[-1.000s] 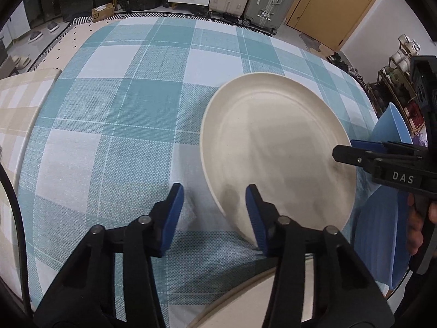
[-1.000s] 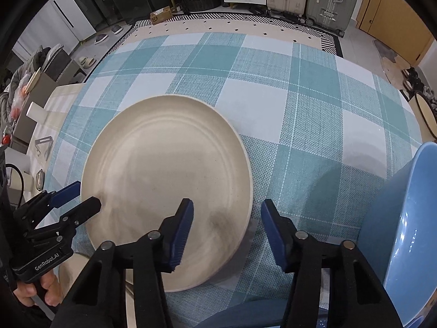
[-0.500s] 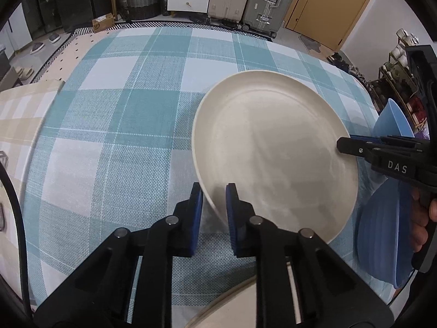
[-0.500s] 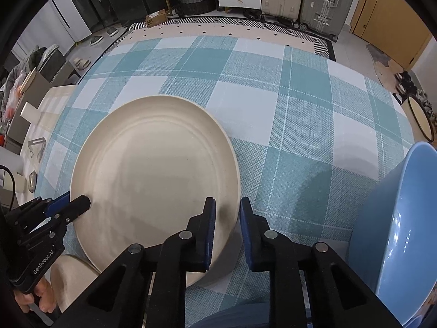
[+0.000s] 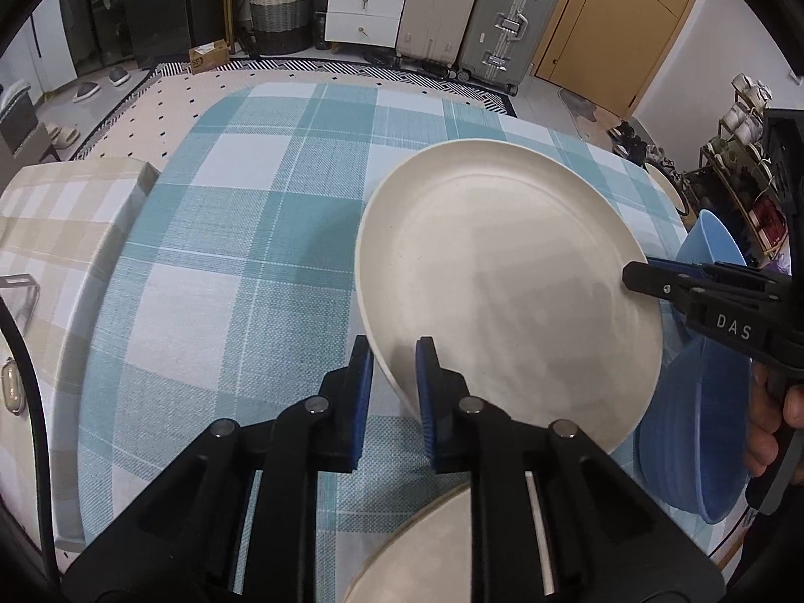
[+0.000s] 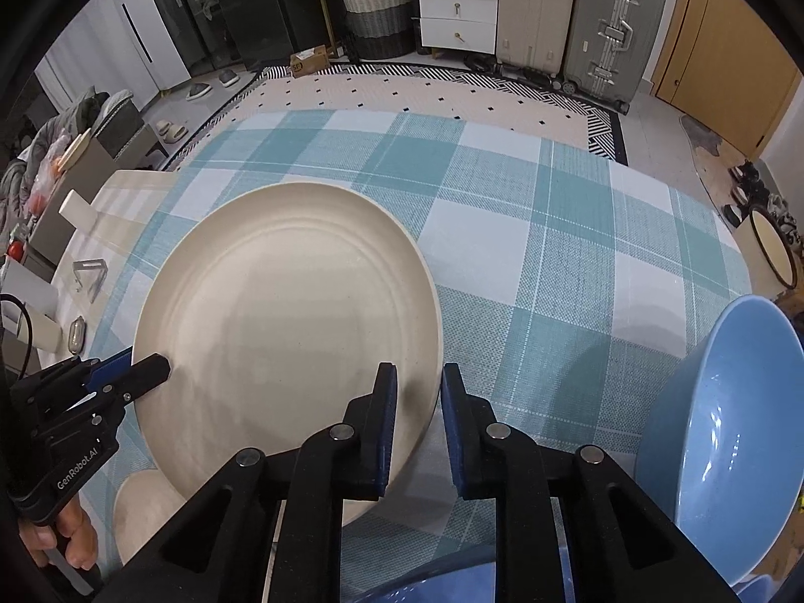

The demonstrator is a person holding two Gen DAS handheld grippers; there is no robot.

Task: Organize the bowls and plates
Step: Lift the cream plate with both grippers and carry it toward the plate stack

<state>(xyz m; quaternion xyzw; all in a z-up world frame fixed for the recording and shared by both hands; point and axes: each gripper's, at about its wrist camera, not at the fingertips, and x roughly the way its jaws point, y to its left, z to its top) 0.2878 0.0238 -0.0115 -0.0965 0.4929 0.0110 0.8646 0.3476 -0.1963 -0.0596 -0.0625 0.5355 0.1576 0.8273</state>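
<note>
A large cream plate (image 5: 507,291) (image 6: 286,316) hangs a little above the teal checked tablecloth (image 5: 241,261), tilted. My left gripper (image 5: 394,367) is shut on its near left rim; from the right wrist view it shows at the plate's left edge (image 6: 145,372). My right gripper (image 6: 419,402) is shut on the opposite rim and appears in the left wrist view (image 5: 648,276). Blue bowls (image 5: 703,402) (image 6: 728,432) stand on the right side of the table. A second cream plate (image 5: 432,553) lies under the left gripper, partly hidden.
A beige checked surface (image 5: 55,211) adjoins the table on the left, with small items (image 6: 90,276) on it. Beyond the table's far edge are a dotted rug (image 6: 427,95), drawers, a woven basket and suitcases (image 5: 507,20). A small cream dish (image 6: 145,507) sits near the left hand.
Both grippers have gone from open to shut on the cream plate's rim. The plate has risen off the cloth and both hands have come up with it.
</note>
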